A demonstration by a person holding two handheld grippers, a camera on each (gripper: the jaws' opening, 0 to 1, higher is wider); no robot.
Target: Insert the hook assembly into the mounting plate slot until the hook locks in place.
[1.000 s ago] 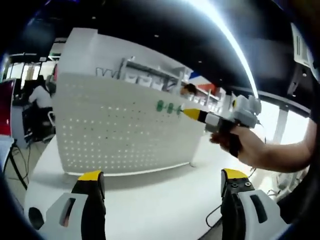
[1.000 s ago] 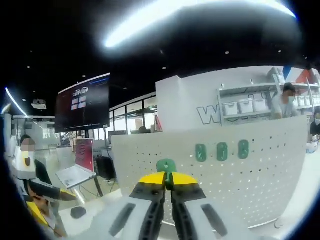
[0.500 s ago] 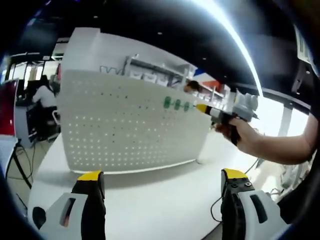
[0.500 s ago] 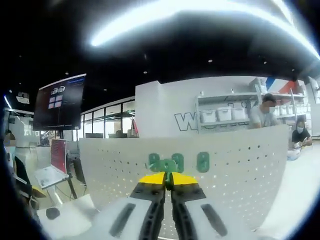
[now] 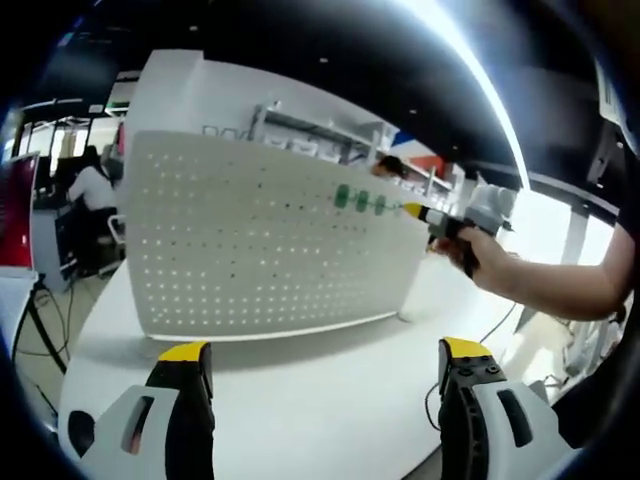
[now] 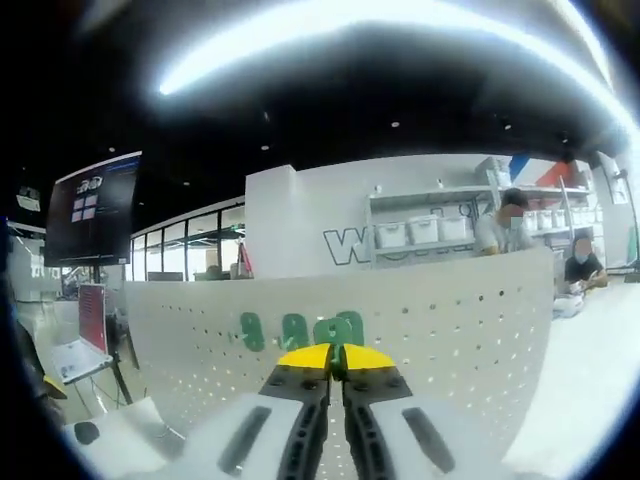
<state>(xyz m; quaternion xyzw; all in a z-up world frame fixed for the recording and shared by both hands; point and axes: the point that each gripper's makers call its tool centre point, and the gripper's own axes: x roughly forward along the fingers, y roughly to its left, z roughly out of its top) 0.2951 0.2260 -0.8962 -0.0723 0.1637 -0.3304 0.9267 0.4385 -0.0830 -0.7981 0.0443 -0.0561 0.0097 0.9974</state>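
The white surface [image 5: 300, 380] carries an upright perforated plate [image 5: 260, 250], which takes up most of both views. Along its upper part sit three green hooks [image 5: 360, 199] in a row, and in the right gripper view the same row [image 6: 295, 328] stands just above the yellow tips. Over the last second the plate has swelled in that view and the row has slid leftward across it, so the right gripper has been carried in close to the plate, toward the free end of the row. In the left gripper view the right gripper [image 5: 425, 212], held in a hand [image 5: 490, 262], now has its yellow tip just beside the last hook, where a second ago it hung well apart from the plate. The right gripper [image 6: 336, 352] is pinched closed on a green hook [image 6: 347, 326], of which just a sliver peeks above the tips, near or against the plate's face; whether it has entered a slot cannot be told. The left gripper [image 5: 325, 365] stands wide apart with nothing between its tips, low over the surface and well back from the plate. The approach looks finished, and the press-in until the hook locks is probably what remains.
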